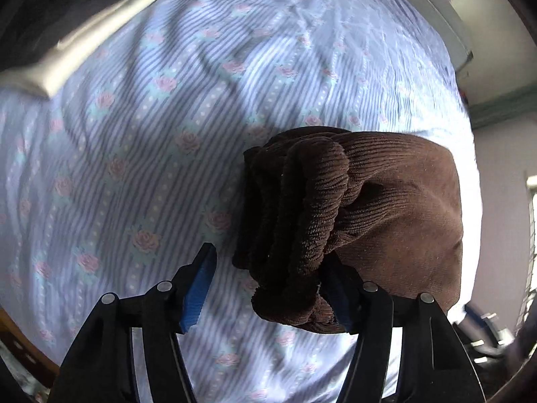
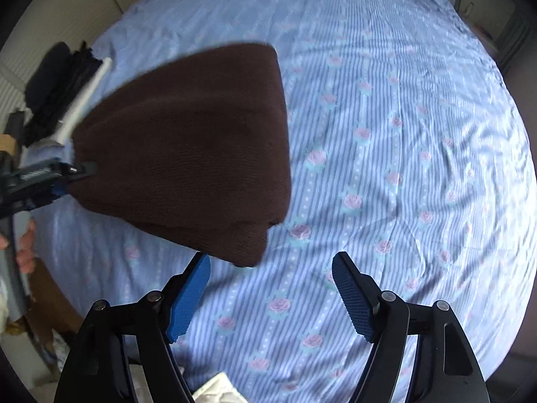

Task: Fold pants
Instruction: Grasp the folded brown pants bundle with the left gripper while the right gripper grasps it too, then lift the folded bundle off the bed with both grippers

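Observation:
The brown corduroy pants (image 1: 386, 201) lie folded into a thick bundle on the blue striped, rose-print bed sheet (image 1: 151, 117). My left gripper (image 1: 268, 258) points down over the bundle's bunched edge. Its right pad (image 1: 339, 299) rests against the cloth, while the left pad (image 1: 198, 292) stands apart from it over bare sheet, so the jaws are open. In the right wrist view the pants (image 2: 188, 141) lie left of centre, with the left gripper (image 2: 77, 169) at their left edge. My right gripper (image 2: 271, 258) hovers open just beside the pants' near corner, with nothing between its fingers.
A stack of dark folded clothes with a white piece (image 2: 57, 87) sits at the sheet's far left; the same pile (image 1: 84, 43) appears blurred in the left wrist view. A person's hand (image 2: 25, 245) holds the left tool. White cloth (image 2: 214, 386) lies at the near edge. Bare sheet (image 2: 402, 134) spreads to the right.

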`<action>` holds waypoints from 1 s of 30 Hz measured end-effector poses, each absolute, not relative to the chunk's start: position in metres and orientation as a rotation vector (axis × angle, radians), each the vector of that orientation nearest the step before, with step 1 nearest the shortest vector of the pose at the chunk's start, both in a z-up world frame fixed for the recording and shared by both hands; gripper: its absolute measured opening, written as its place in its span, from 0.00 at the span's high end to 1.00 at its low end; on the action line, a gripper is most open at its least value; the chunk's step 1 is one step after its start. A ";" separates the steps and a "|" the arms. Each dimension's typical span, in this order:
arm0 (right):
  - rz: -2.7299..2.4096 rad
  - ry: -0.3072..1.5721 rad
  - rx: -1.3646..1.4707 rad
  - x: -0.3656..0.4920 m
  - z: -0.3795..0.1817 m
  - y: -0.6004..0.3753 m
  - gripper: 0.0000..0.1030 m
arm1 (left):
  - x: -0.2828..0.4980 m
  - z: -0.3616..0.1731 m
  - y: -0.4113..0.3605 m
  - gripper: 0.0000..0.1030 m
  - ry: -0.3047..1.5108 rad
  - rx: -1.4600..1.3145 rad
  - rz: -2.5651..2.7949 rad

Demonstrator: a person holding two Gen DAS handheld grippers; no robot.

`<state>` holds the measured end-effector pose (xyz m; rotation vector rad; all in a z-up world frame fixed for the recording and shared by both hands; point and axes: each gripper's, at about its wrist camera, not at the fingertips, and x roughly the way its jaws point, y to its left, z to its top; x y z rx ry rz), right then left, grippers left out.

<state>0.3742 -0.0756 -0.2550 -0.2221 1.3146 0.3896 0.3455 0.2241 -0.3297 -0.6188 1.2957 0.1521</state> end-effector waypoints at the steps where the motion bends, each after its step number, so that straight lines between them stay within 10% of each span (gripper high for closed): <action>1: 0.405 1.278 -0.200 0.375 -0.244 -0.076 0.27 | 0.347 -0.329 0.222 0.39 1.302 -0.594 0.149; 30: 0.538 1.379 0.136 0.462 -0.312 -0.066 0.31 | 0.384 -0.295 0.203 0.26 1.316 -0.487 0.146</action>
